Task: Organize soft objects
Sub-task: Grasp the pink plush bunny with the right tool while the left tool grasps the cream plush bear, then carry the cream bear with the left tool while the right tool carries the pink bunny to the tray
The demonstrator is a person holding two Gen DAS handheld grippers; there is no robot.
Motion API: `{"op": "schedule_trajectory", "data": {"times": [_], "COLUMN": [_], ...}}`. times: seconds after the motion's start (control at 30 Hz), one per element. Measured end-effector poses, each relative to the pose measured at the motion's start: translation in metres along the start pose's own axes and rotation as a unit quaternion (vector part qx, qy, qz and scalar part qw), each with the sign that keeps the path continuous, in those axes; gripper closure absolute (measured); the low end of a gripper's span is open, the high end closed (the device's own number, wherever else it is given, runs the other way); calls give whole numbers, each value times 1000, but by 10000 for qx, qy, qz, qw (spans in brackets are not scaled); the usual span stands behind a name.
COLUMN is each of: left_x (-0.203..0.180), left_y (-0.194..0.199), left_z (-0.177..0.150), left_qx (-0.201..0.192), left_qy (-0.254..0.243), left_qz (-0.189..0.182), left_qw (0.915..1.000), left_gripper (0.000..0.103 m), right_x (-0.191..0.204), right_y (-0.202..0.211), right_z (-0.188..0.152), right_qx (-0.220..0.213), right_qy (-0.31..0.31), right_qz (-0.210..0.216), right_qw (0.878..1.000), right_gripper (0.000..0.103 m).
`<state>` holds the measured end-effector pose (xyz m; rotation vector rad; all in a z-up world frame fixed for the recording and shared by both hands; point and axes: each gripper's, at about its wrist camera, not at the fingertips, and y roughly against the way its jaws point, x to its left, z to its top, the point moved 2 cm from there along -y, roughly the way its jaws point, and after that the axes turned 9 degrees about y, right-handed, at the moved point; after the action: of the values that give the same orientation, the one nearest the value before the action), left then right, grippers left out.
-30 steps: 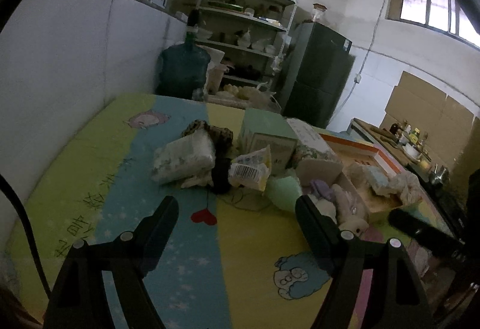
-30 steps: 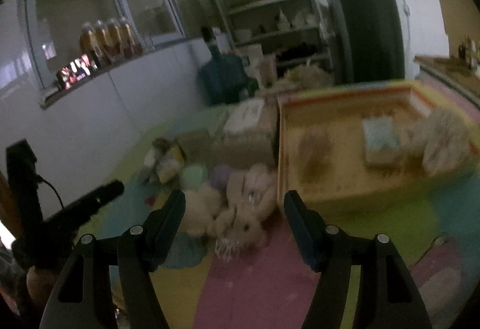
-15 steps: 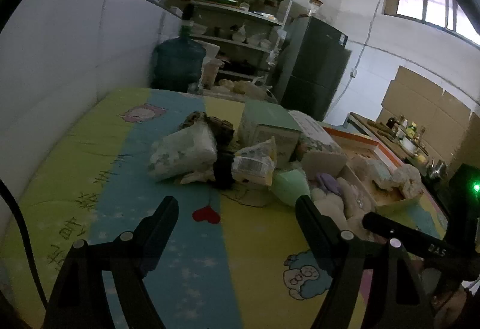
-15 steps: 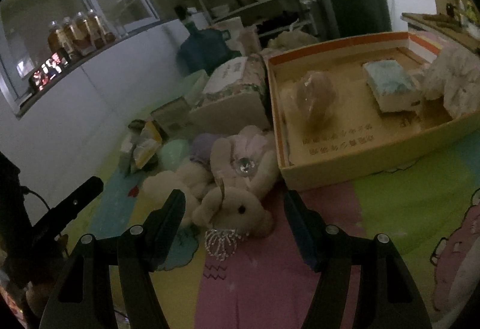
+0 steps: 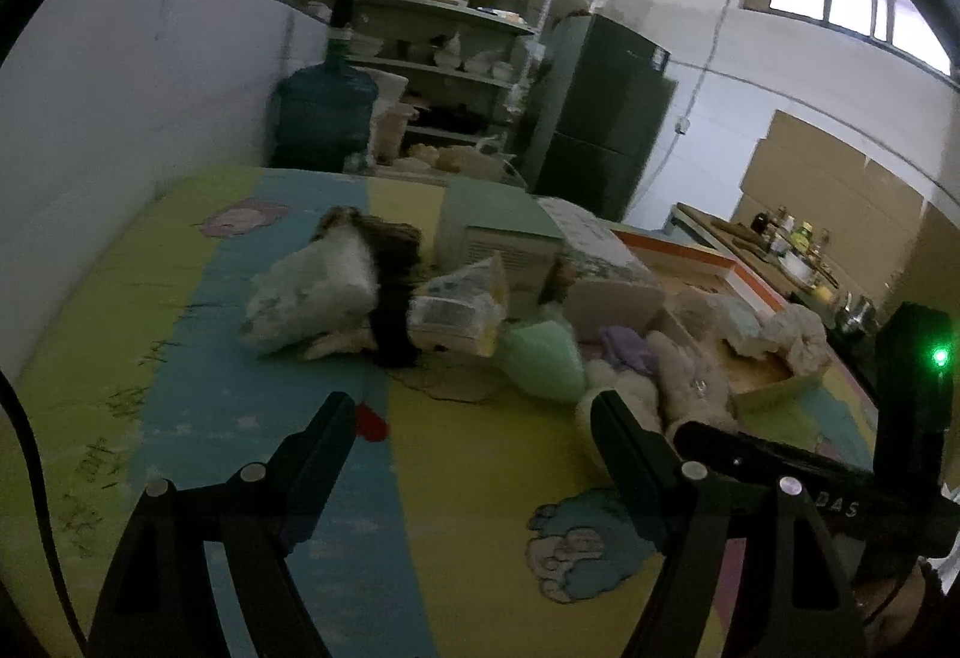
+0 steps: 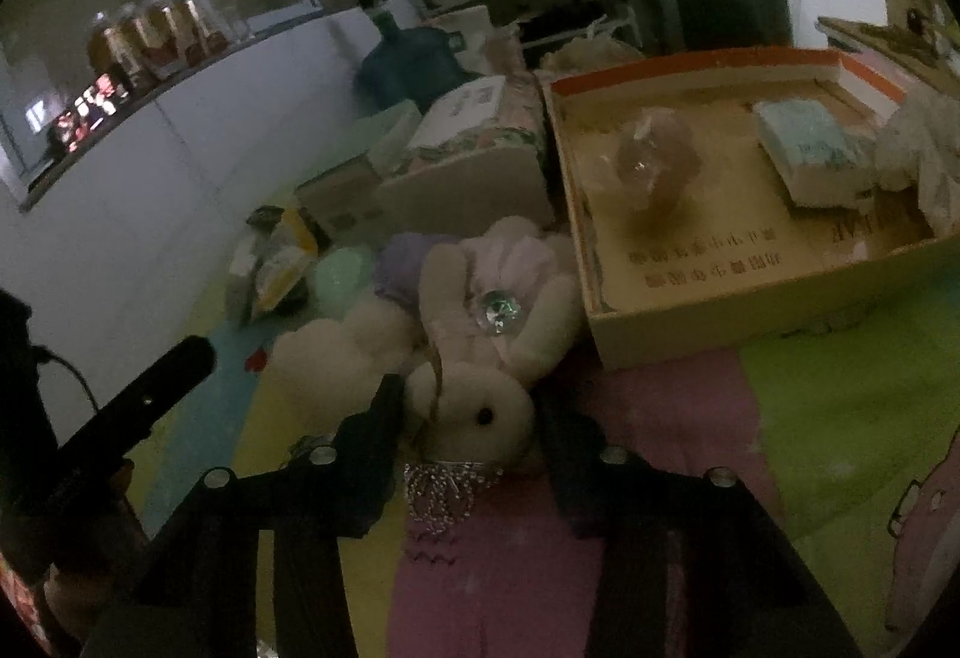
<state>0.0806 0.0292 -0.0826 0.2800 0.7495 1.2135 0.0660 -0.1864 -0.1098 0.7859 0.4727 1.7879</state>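
A cream plush rabbit (image 6: 474,358) with a jewel on its chest lies on the colourful mat in front of an orange-rimmed cardboard box (image 6: 750,310). My right gripper (image 6: 468,406) is open, its fingers either side of the rabbit's head. The rabbit also shows in the left wrist view (image 5: 690,376). My left gripper (image 5: 468,430) is open and empty above the mat, short of a pile of soft packs (image 5: 312,292). The box holds a brown plush (image 6: 657,159), a teal pack (image 6: 810,147) and a white fluffy item (image 6: 924,159).
A green soft ball (image 6: 342,274) and purple plush (image 6: 402,262) lie beside the rabbit. Cartons (image 5: 498,238) stand behind the pile. A water jug (image 5: 324,117), shelves and a fridge (image 5: 600,141) are behind the mat. A wall runs along the left.
My right gripper has moved forward and down until its fingers straddle the rabbit's head. My left gripper has shifted slightly; the right gripper's body now shows at its right edge.
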Motion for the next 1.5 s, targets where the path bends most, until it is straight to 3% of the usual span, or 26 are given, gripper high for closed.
{"op": "schedule_trajectory", "data": {"times": [0.33,0.6,0.67,0.7,0.77,0.97,1.5], "left_x": [-42,-58,-61,-62,-63,-62,-67], "left_y": [-28,-64,-66,-68,-69,-66,-37], "left_z": [-7,-17,-19,-20,-22,-25,-18], "left_qx": [433,1008,1052,1067,1079,1078,723], "left_qy": [-311,-289,-309,-321,-331,-317,-416], "left_qz": [-425,-526,-523,-515,-506,-685,-740], "left_qw": [9977,9931,9926,9924,9923,9913,9938], "left_gripper": [23,24,32,36,54,60,61], "right_x": [2,-11,-13,-14,-16,-22,-15], "right_y": [50,65,64,63,62,60,64], "right_z": [11,10,11,11,11,9,9], "right_qx": [-858,-1014,-1013,-1007,-995,-966,-1039], "right_qy": [84,21,0,-10,-30,-90,4], "right_qz": [78,18,17,20,23,43,46], "right_qw": [9962,9948,9948,9949,9950,9953,9946], "right_gripper": [60,60,60,60,60,59,59]}}
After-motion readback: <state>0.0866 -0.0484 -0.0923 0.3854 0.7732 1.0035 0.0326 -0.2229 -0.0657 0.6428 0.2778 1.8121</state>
